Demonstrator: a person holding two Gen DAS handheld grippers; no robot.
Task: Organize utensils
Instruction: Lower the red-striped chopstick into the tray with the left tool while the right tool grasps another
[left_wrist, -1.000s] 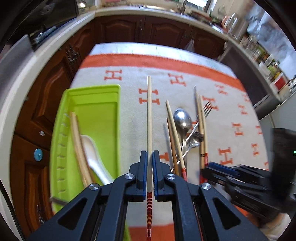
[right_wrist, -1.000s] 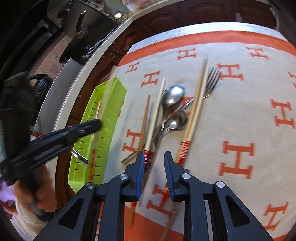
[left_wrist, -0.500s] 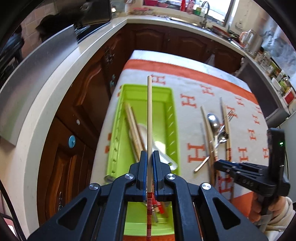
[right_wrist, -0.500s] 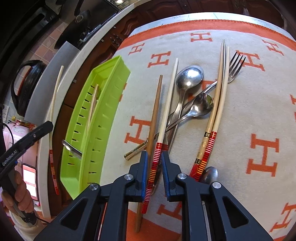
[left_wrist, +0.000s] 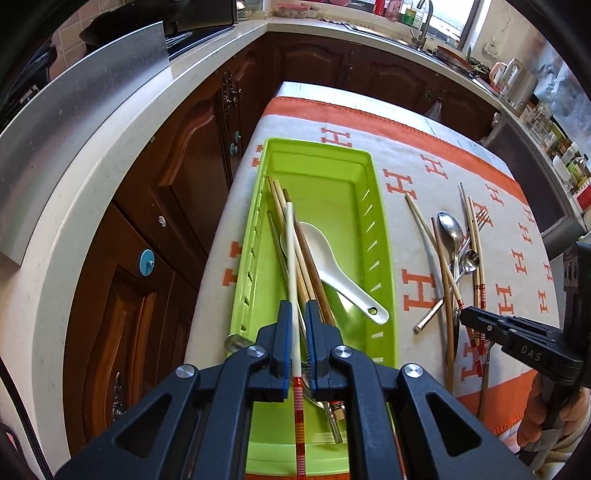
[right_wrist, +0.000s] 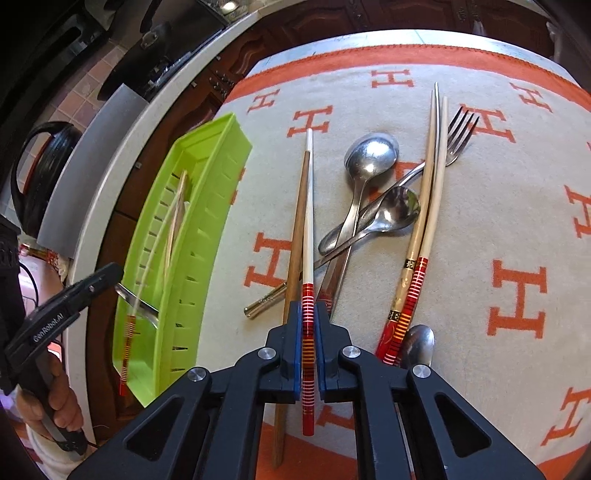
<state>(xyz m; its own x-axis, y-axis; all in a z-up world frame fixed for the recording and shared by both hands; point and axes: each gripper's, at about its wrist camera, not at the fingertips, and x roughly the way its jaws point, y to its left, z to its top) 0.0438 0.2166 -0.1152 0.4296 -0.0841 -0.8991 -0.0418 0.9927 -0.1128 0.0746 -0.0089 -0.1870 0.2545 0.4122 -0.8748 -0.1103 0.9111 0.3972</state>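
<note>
The blanket with the orange H pattern (right_wrist: 480, 206) fills most of the right wrist view, its near edge cut off behind the tool body. The lime green slotted tray (left_wrist: 332, 173) sits straight ahead of the left gripper (left_wrist: 297, 332), and its near end is hidden under the black arms.

The left gripper's jaws are spread a little around a cream chopstick with a red striped end (left_wrist: 291, 258); it touches the left pad, but I can't tell whether the right pad reaches it. The stick runs forward over the tray's contents: a white ceramic spoon (left_wrist: 332, 258), partly covered by brown chopsticks (left_wrist: 308, 254). Something metal lies beneath, too hidden to name.

The right gripper (right_wrist: 309, 332) is pinching a matching cream chopstick (right_wrist: 307, 221) on its red striped part, tip pointing away. A brown wooden chopstick (right_wrist: 297, 229) lies just left of it. Right of the jaws, two steel spoons (right_wrist: 369, 158) and a fork (right_wrist: 458, 133) overlap, beside a decorated chopstick pair (right_wrist: 424, 206). One more spoon bowl (right_wrist: 419, 343) peeks out, mostly blocked.
</note>
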